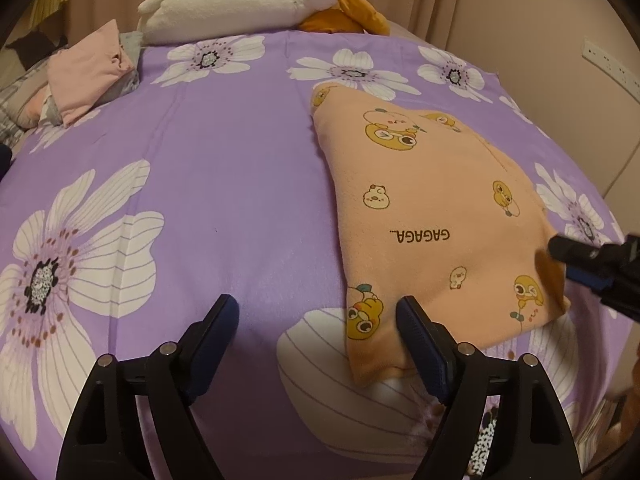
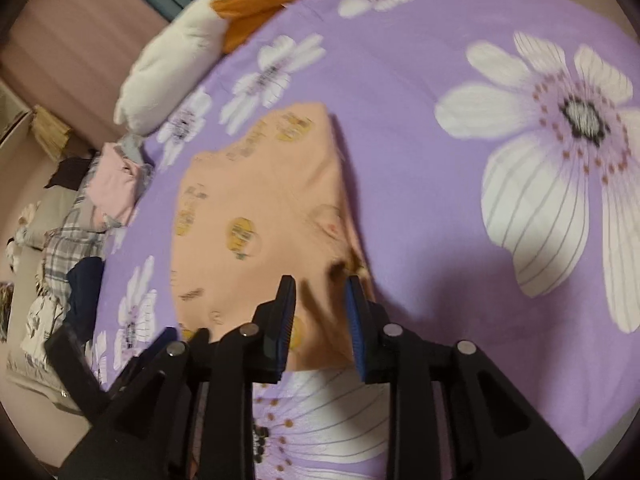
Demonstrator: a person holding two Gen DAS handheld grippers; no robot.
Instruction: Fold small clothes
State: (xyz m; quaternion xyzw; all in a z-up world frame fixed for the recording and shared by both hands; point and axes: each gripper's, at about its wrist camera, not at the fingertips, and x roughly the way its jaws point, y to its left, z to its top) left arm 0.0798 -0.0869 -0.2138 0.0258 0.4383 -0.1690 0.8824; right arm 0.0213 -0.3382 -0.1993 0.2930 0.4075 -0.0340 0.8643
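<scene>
A peach garment (image 1: 432, 216) printed with cartoon ducks and "GAGAGA" lies folded on the purple flowered bedspread (image 1: 240, 152). My left gripper (image 1: 316, 312) is open; its right finger rests at the garment's near left corner, nothing held. My right gripper (image 1: 560, 256) shows at the garment's right corner. In the right wrist view the garment (image 2: 260, 208) lies ahead, and the right gripper (image 2: 320, 292) has its jaws partly apart over the near edge, with cloth lifted between them. The view is blurred.
A folded pink garment (image 1: 92, 76) sits on a pile at the bed's far left. A white and orange plush toy (image 1: 248, 0) lies at the far edge. More clothes (image 2: 68, 240) are heaped at the left.
</scene>
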